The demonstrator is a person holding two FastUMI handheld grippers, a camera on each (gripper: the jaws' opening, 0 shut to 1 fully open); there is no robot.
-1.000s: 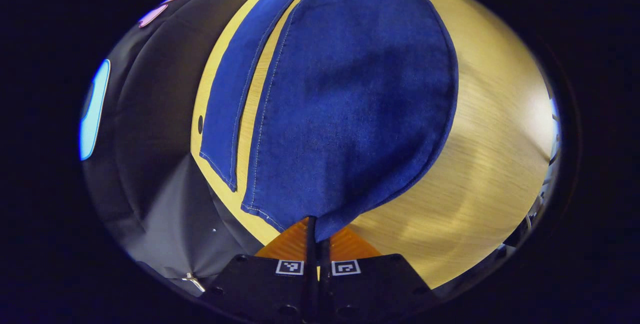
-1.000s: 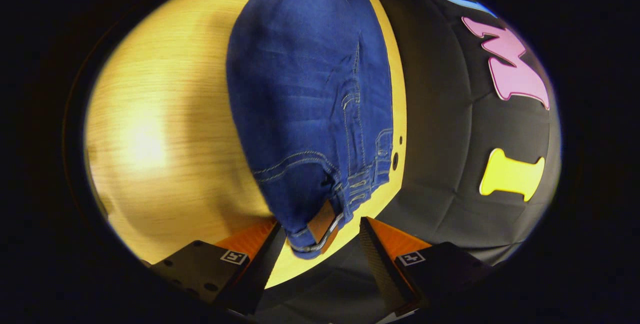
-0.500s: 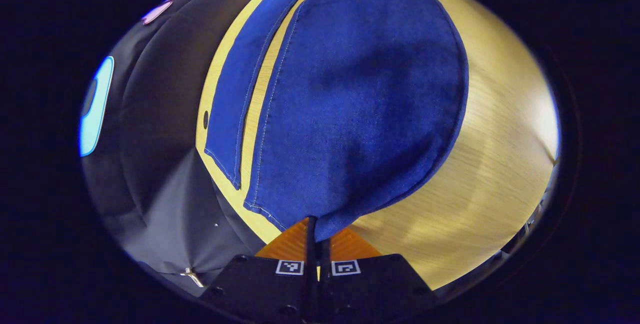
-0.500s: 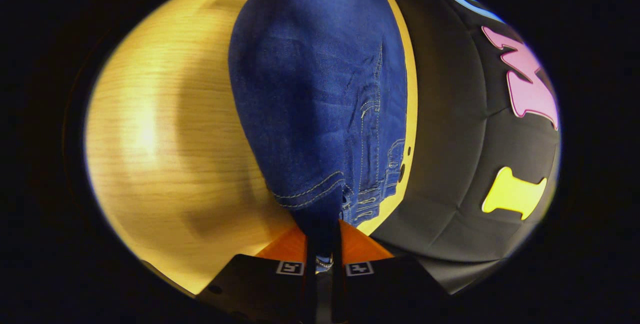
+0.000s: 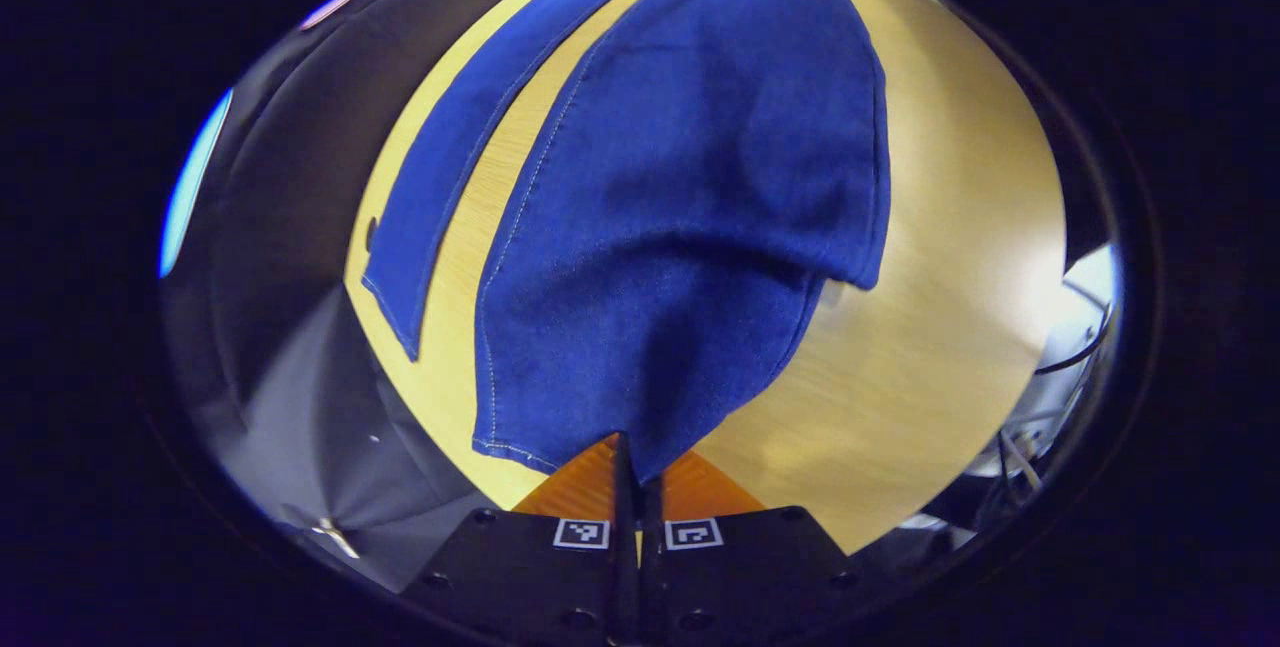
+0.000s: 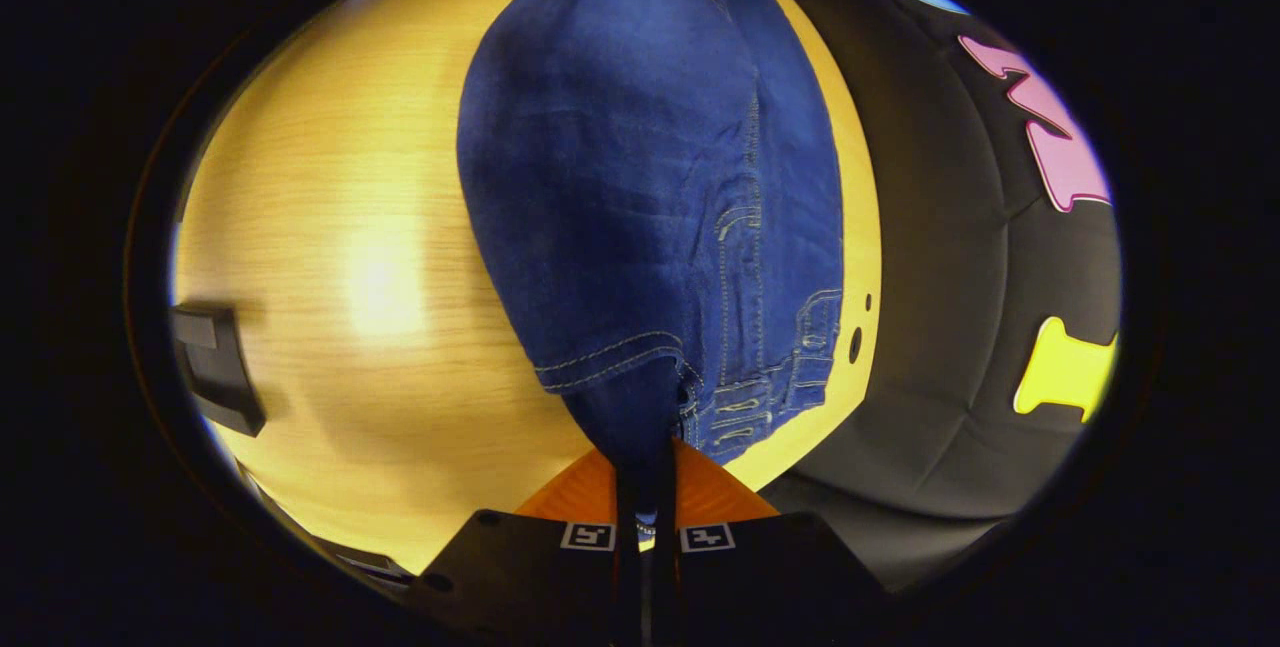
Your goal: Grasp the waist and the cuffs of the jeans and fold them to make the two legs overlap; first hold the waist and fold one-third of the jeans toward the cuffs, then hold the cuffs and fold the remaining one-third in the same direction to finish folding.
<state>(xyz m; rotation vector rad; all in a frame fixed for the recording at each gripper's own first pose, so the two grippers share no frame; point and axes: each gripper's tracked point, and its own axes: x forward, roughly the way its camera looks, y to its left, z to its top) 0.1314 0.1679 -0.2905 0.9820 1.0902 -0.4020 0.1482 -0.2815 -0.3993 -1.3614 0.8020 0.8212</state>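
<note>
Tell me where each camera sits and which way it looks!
Left gripper view: rides the left claw, looking along the lifted leg from the cuff; its own fingers pinch the cuff.
Right gripper view: rides the right claw, looking along the jeans from the waist; its own fingers pinch the waist.
Both views share the jeans and the table.

The right gripper (image 6: 645,487), whose fingers stood apart on either side of the jeans' waist (image 6: 640,407) a second ago, has closed and now pinches the waistband. In the left gripper view the near leg (image 5: 680,227) has come up off the wooden table (image 5: 950,227), its right edge now curling into a hanging fold where it lay rounded before. The far leg (image 5: 450,157) looks farther off. A dark object (image 6: 215,367) has come into sight at the table's left edge.
</note>
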